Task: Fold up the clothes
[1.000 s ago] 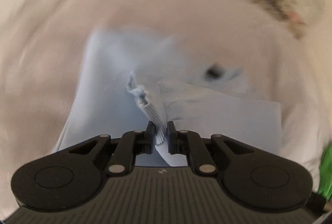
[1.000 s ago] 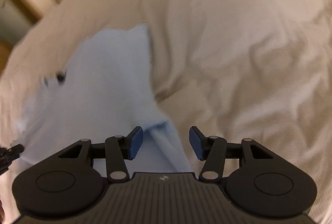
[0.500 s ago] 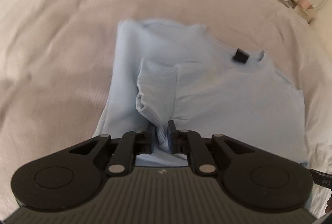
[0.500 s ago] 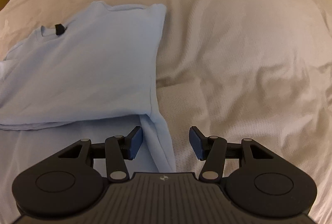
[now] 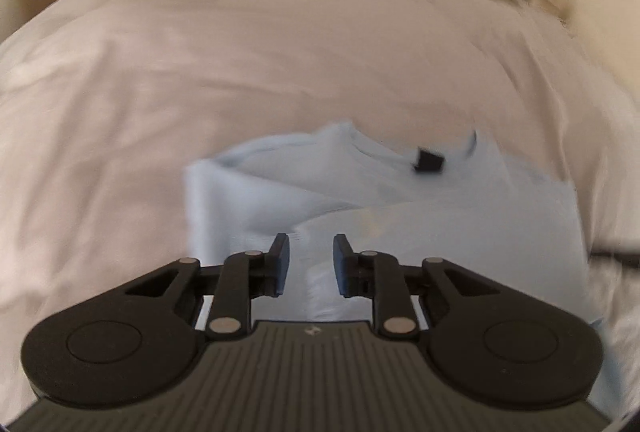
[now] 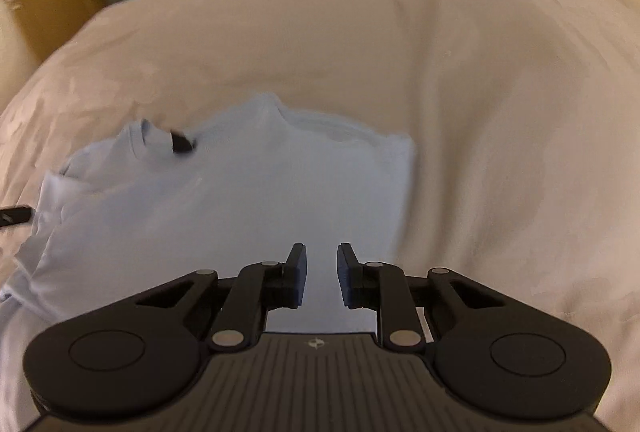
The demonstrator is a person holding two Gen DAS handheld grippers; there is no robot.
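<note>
Garment: light-blue sweatshirt (image 6: 248,200) lies partly folded on the bed (image 6: 480,80), collar on the far side.
Left hand-held gripper (image 5: 307,260): jaws opening, nothing pinched.
Right hand-held gripper (image 6: 322,274): jaws closing, empty over the near hem.
Technique: pinch both hem layers squarely before lifting.

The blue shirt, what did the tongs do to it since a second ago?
The left tongs let go of the ribbed cuff they were pinching; their jaws are opening, with nothing pressed between them. The right tongs are closing, gripping nothing. Both have pulled back. The blue shirt still lies on the white bedcover, black tag showing.
</note>
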